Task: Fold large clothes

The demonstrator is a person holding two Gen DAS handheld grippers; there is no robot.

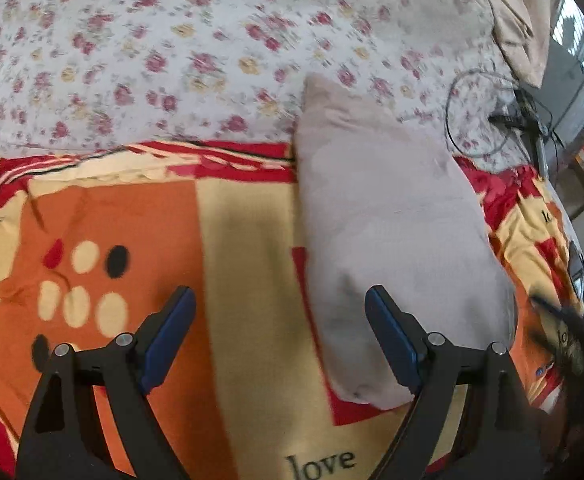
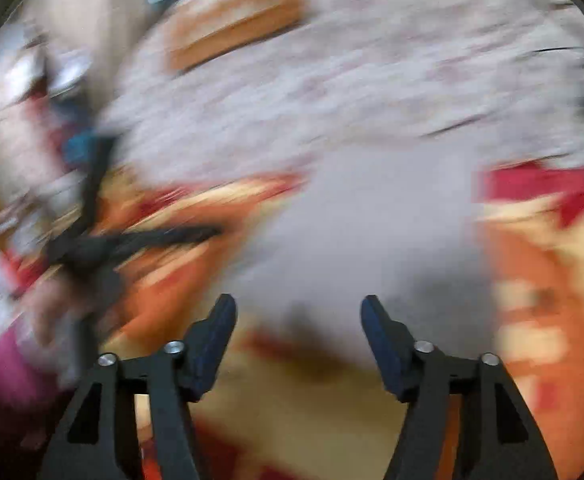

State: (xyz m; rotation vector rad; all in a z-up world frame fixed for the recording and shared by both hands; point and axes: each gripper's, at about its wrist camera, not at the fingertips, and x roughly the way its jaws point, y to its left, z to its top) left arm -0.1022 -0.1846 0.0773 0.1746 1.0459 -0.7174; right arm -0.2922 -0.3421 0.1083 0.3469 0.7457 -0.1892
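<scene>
The folded grey garment (image 1: pixel 391 232) lies as a long, narrow strip on the patterned orange and cream blanket (image 1: pixel 228 280), its far end reaching onto the floral bedsheet (image 1: pixel 212 48) and its near, rounded end just beside the right-hand finger of the left gripper (image 1: pixel 280 300). That gripper hangs above the blanket with its jaws wide apart and nothing between them; the right gripper (image 2: pixel 297 312) likewise has its jaws spread and empty, with the garment's (image 2: pixel 367 220) near end just ahead of them. By the look of it, the lengthwise folds are done and the strip is ready to be halved end to end, though that is a judgement from how it lies. To do that well, each gripper should take one corner of the near end, pinching every layer at once so none slips out, then carry that end straight up the strip's long axis and lay it square on the far end, keeping the blanket beneath out of the pinch. The left wrist view is the sharp one: it shows the garment's full outline and a looped black cable (image 1: pixel 479 120) on the sheet near the far end, worth avoiding. The right wrist view is heavily smeared, hiding fabric edges, but it alone shows the left gripper (image 2: pixel 88 200) from outside, off to the garment's left, and what may be a wooden panel (image 2: pixel 232 20) beyond the sheet.
</scene>
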